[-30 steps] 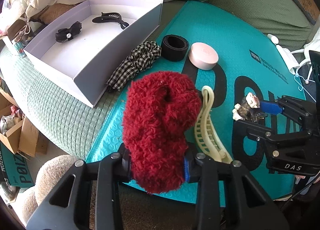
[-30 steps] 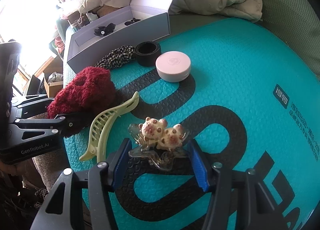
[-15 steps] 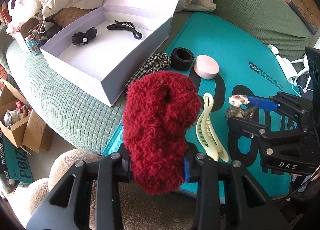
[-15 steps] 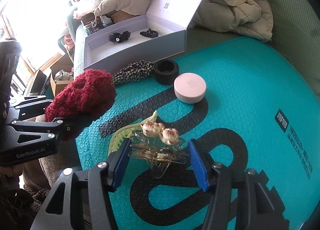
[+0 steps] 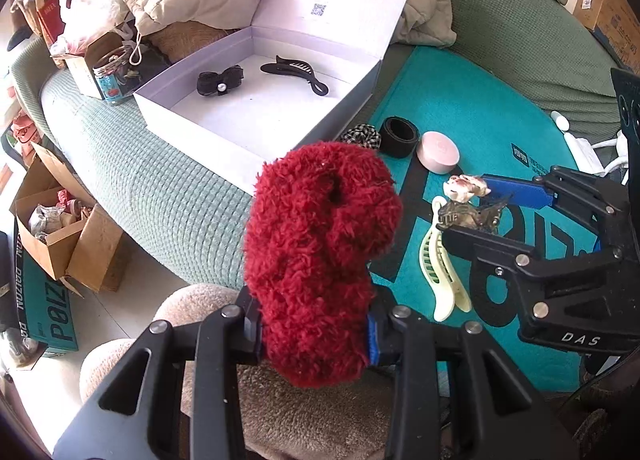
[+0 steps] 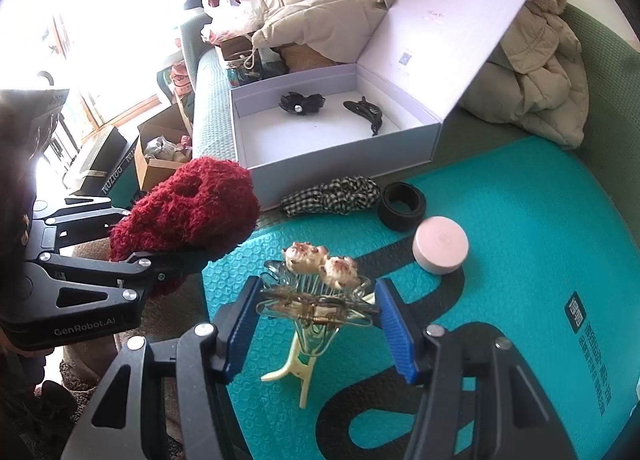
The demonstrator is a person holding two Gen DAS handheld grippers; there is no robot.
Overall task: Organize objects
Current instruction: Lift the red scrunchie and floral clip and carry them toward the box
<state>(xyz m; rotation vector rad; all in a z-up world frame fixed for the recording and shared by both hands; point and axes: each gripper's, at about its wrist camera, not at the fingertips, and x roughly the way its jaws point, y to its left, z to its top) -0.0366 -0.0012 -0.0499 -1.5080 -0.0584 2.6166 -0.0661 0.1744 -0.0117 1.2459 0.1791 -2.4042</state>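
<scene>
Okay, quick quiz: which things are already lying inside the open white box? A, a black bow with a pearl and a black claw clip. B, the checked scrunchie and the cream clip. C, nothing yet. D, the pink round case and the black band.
A: the black bow with a pearl and the black claw clip lie on the floor of the open white box.

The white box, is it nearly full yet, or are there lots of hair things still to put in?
Not nearly. The white box holds only a black bow and a black claw clip. The left gripper holds a red fluffy scrunchie; the right gripper holds a clear clip with little animals. On the teal mat wait a checked scrunchie, black band, pink round case and cream claw clip.
</scene>
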